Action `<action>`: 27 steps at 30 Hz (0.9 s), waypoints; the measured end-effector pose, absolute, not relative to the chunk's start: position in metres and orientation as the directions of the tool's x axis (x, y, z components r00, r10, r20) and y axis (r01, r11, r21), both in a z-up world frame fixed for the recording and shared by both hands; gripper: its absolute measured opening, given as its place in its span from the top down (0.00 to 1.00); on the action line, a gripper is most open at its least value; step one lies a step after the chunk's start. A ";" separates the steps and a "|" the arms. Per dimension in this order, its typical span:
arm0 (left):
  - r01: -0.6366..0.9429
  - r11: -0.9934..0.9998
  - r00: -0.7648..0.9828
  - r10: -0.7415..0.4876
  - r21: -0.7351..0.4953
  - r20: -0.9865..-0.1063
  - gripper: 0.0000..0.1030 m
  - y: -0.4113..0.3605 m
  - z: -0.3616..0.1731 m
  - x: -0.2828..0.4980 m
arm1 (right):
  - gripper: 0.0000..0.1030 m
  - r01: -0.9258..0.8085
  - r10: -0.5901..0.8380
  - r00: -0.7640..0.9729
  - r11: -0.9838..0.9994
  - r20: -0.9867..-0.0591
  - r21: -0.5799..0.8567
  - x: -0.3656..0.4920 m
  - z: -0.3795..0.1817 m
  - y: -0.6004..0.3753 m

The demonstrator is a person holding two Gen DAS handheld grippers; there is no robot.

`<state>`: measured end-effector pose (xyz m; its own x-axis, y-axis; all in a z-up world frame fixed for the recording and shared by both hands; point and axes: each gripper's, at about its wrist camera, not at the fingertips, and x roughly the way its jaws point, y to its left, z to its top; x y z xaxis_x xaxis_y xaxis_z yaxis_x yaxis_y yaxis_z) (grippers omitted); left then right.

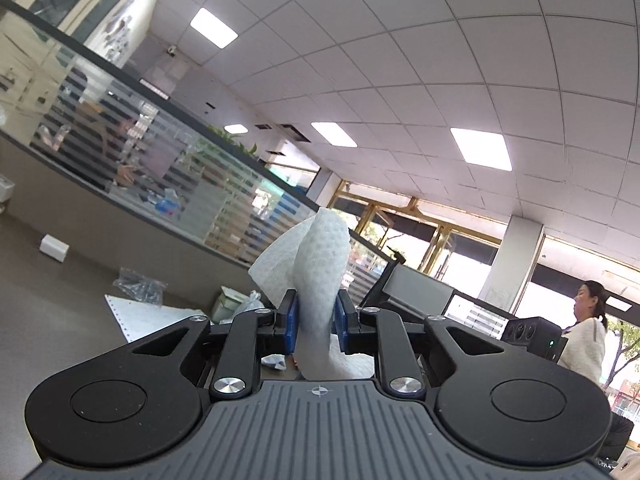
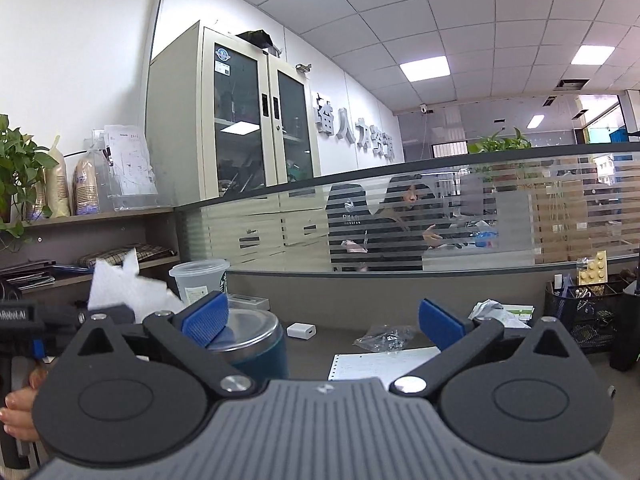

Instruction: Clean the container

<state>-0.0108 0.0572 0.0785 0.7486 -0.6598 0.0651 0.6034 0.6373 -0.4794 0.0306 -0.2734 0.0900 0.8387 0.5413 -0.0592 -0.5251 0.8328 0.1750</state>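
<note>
- Our left gripper (image 1: pixel 316 322) has its blue pads clamped tight on a bunched-up white paper towel (image 1: pixel 320 264), which sticks up between the fingers and points out level over the desk.
- In the right wrist view you can spot that same towel (image 2: pixel 124 288) off to the left, with the left gripper just beside it and a bit of the person's hand (image 2: pixel 18 408) at the frame edge.
- Our right gripper (image 2: pixel 324 322) is spread as wide as it goes, with nothing between the pads.
- The container (image 2: pixel 256 340), a dark teal tumbler with a shiny steel rim, stands upright on the desk (image 2: pixel 336 332) just past the right gripper's left pad. Nobody's holding it and the towel isn't touching it.
- Behind it there's a clear plastic cup (image 2: pixel 200 280), further right a crumpled plastic bag (image 2: pixel 384 338) and a sheet of printed paper (image 2: pixel 384 360).
- Progress-wise, we'd say early days: towel is in hand, but we can't tell from here whether the inside has been wiped at all.
- Still to do, by our guess: steady the tumbler with the open gripper, push the towel in, and rub it around.
</note>
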 end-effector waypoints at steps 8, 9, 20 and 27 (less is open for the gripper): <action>0.649 0.605 0.709 -0.701 -0.461 0.078 0.89 0.038 0.093 -0.003 | 0.00 -0.525 0.541 0.840 0.833 -0.052 0.176 0.026 0.090 -0.274; 0.647 0.608 0.707 -0.704 -0.460 0.064 0.89 0.034 0.093 0.001 | 0.00 -0.525 0.541 0.840 0.833 -0.052 0.176 0.025 0.089 -0.274; 0.617 0.653 0.714 -0.699 -0.440 -0.038 0.87 -0.004 0.087 0.028 | 0.00 -0.527 0.541 0.840 0.833 -0.048 0.171 0.028 0.092 -0.278; 0.583 0.766 0.780 -0.621 -0.270 -0.080 0.85 -0.017 0.094 0.010 | 0.00 -0.524 0.540 0.840 0.832 -0.051 0.182 0.027 0.092 -0.279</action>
